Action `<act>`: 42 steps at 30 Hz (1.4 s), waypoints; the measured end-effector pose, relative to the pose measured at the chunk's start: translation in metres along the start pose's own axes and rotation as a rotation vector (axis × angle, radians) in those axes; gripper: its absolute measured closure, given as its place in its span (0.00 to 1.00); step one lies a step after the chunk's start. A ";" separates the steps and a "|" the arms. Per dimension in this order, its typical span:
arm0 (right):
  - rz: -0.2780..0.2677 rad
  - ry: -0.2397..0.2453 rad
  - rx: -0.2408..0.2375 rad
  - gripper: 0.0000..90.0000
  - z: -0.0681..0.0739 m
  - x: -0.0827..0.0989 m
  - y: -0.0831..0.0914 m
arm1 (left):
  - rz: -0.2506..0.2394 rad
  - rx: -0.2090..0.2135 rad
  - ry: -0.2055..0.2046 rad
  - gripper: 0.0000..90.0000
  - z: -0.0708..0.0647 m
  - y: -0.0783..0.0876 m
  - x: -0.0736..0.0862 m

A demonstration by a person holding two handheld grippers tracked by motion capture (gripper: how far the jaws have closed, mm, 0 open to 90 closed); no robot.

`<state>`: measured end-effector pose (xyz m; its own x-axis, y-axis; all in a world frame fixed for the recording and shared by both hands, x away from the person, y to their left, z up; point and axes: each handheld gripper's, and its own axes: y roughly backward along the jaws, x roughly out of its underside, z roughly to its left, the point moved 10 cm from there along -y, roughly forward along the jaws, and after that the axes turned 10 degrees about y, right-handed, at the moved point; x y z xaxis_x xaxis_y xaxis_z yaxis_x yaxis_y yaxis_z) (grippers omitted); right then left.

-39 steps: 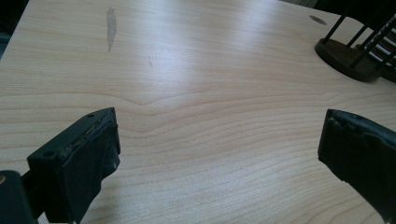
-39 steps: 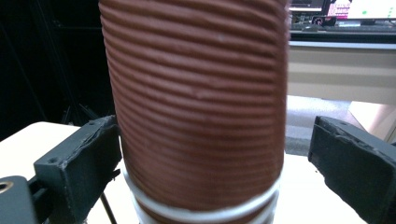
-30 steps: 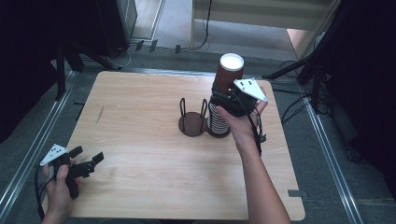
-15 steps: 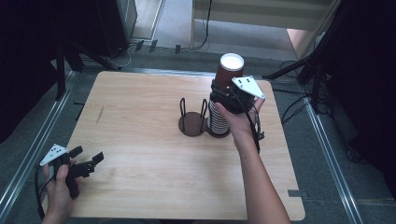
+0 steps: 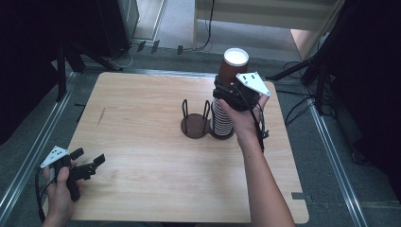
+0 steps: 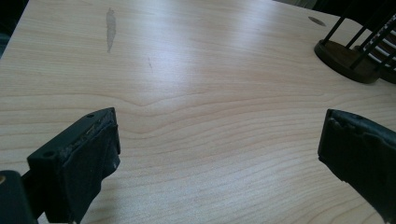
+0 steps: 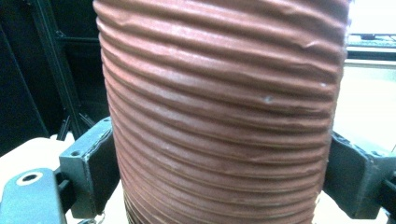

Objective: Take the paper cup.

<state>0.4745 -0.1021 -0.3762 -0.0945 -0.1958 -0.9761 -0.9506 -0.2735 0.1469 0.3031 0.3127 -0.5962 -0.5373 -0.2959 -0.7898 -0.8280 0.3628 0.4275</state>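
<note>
Currently my right gripper (image 5: 226,90) has its jaws closed against both sides of a brown ribbed paper cup (image 5: 232,66), the top one of a tall cup stack (image 5: 221,120) standing on the wooden table (image 5: 142,118), toward its far right part. From the right gripper view the cup's ridged wall (image 7: 224,107) sits squarely between the two black jaws, each pressed to a flank. The cup's white inside faces up in the high view. Whether the held cup is lifted free of the stack below, I cannot tell.

Just left of the stack, touching or nearly so, stands a dark round holder (image 5: 195,125) with upright wire posts; it carries no cups.

My left gripper (image 5: 87,165) hangs at the near left corner of the table, well apart from the stack. Its jaws are spread wide with nothing between them; the left gripper view has bare tabletop (image 6: 210,93) in the gap and the holder's base (image 6: 345,56) far off at the upper right.
</note>
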 end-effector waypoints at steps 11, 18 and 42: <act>-0.052 -0.010 -0.001 0.13 -0.002 -0.021 0.002 | 0.001 0.001 -0.003 0.00 0.000 0.000 0.000; -0.073 -0.021 -0.004 0.14 -0.004 -0.034 0.004 | 0.002 0.004 -0.011 0.00 -0.001 -0.001 0.000; -0.133 -0.032 -0.012 0.14 -0.012 -0.073 0.016 | -0.005 0.015 -0.001 0.00 -0.001 -0.001 -0.001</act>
<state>0.4701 -0.1038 -0.3003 0.0230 -0.1268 -0.9917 -0.9518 -0.3063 0.0171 0.3041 0.3113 -0.5953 -0.5331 -0.2964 -0.7924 -0.8282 0.3743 0.4172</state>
